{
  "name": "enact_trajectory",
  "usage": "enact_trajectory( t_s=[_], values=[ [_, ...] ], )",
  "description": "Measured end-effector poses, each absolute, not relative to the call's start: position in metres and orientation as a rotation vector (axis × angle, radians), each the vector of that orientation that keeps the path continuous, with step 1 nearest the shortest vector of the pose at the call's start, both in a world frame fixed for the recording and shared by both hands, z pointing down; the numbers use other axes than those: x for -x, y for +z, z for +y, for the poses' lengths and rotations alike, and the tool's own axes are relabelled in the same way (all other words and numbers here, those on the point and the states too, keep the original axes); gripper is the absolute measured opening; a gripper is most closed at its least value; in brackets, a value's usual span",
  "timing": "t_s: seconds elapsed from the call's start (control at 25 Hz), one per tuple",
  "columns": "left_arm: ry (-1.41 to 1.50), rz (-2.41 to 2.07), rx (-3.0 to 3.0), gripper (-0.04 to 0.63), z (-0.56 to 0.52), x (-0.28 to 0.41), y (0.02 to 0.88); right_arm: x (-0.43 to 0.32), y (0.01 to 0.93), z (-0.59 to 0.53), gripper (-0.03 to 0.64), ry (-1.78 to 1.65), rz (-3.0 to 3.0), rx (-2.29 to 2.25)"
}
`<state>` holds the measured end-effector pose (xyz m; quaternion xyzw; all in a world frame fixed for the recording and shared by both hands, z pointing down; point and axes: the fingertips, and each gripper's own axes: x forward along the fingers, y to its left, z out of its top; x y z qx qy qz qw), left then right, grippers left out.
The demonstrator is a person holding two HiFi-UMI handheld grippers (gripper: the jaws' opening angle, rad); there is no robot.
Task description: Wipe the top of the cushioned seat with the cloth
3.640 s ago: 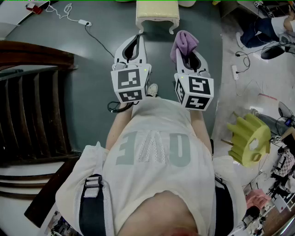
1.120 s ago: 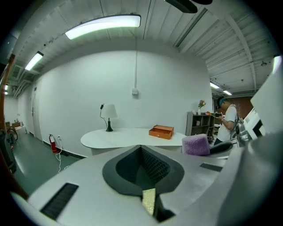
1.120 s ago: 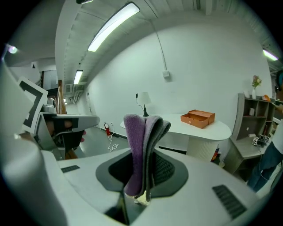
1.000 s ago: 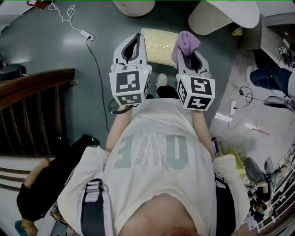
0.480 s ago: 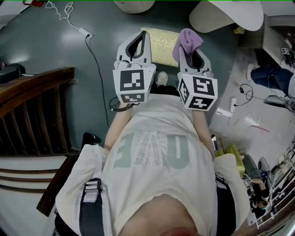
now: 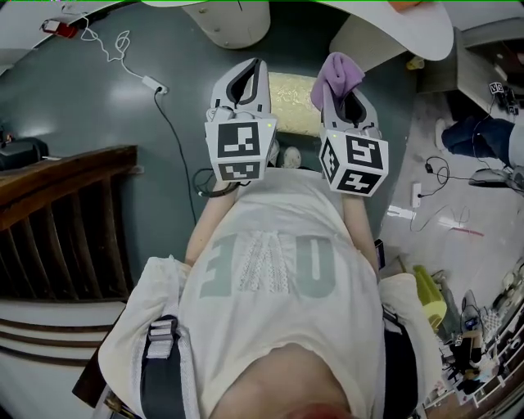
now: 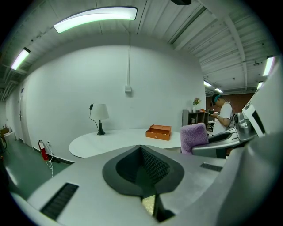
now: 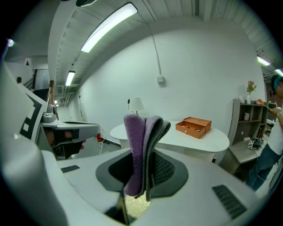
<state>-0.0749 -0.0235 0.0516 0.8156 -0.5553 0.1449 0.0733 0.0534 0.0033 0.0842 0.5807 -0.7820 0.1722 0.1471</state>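
Note:
The cushioned seat (image 6: 293, 102) has a pale yellow patterned top. It lies on the floor just ahead of my feet, between and below the two grippers in the head view. My right gripper (image 6: 341, 82) is shut on a folded purple cloth (image 6: 338, 70), which stands up out of its jaws (image 8: 140, 152). My left gripper (image 6: 249, 72) is shut with nothing in it. Both are held level, side by side, above the seat's near edge. A sliver of the seat (image 8: 135, 205) shows below the right gripper's jaws. The seat's far part is hidden by the grippers.
A white oval table (image 6: 409, 24) on a round base (image 6: 237, 20) stands just beyond the seat, with an orange box (image 8: 193, 126) and a lamp (image 7: 100, 115) on it. Dark wooden rails (image 6: 65, 221) are at my left. A cable and plug (image 6: 151, 82) lie on the floor.
I have walked forward: the seat has come from far ahead to just under the grippers, and the white table has come into view. The cloth stays in the right gripper.

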Motion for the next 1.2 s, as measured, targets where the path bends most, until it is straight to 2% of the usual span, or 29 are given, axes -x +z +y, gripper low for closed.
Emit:
enact_trajectory(
  t_s=[0.36,0.6,0.84,1.2],
  values=[
    [0.444,-1.611,-2.443,-0.008,-0.031,0.077,0.064,-0.047,0.094,-0.006,0.091,0.527,-2.244,-1.658],
    [0.490,-1.569,-2.419,-0.008,-0.052,0.068,0.104,-0.040,0.127,-0.033,0.091,0.594,-2.281,-1.579],
    [0.471,-1.551,-2.401,-0.008,-0.088,0.069,0.188,-0.035,0.201,-0.070,0.091,0.607,-2.283,-1.606],
    [0.544,-1.499,-2.346,-0.008,-0.088,0.055,0.355,-0.053,0.377,-0.060,0.091,0.771,-2.151,-1.551]
  ],
)
